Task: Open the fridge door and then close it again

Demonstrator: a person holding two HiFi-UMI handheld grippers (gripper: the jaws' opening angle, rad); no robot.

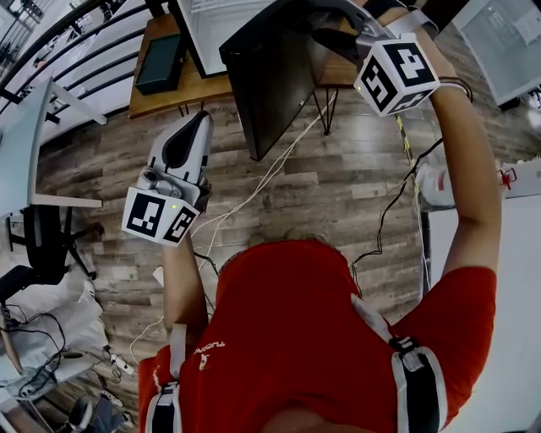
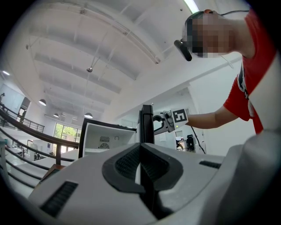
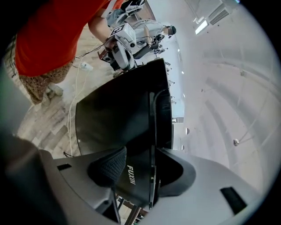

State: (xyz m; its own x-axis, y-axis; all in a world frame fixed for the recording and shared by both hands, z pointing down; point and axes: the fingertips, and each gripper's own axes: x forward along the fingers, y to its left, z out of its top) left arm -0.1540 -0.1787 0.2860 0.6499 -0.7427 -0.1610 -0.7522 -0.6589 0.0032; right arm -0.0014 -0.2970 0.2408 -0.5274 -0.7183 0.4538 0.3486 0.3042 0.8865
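Observation:
The small fridge [image 1: 221, 24] stands on a wooden table, its white inside showing. Its black door [image 1: 272, 78] is swung open towards me. My right gripper [image 1: 328, 38] is shut on the door's free edge; in the right gripper view the door [image 3: 118, 116] fills the space between the jaws of the right gripper [image 3: 141, 172], one pad [image 3: 107, 167] pressed on its face beside the printed logo. My left gripper [image 1: 201, 123] hangs lower left over the floor, away from the door. The left gripper [image 2: 141, 169] is shut on nothing, and looks at the fridge [image 2: 105, 137] and the edge-on door [image 2: 147, 124].
The wooden table [image 1: 161, 95] also carries a dark box [image 1: 161, 63]. Cables [image 1: 254, 188] trail over the wood floor below the door. A white desk [image 1: 21, 144] and a black chair [image 1: 44, 245] are at the left, a white cabinet [image 1: 524, 254] at the right.

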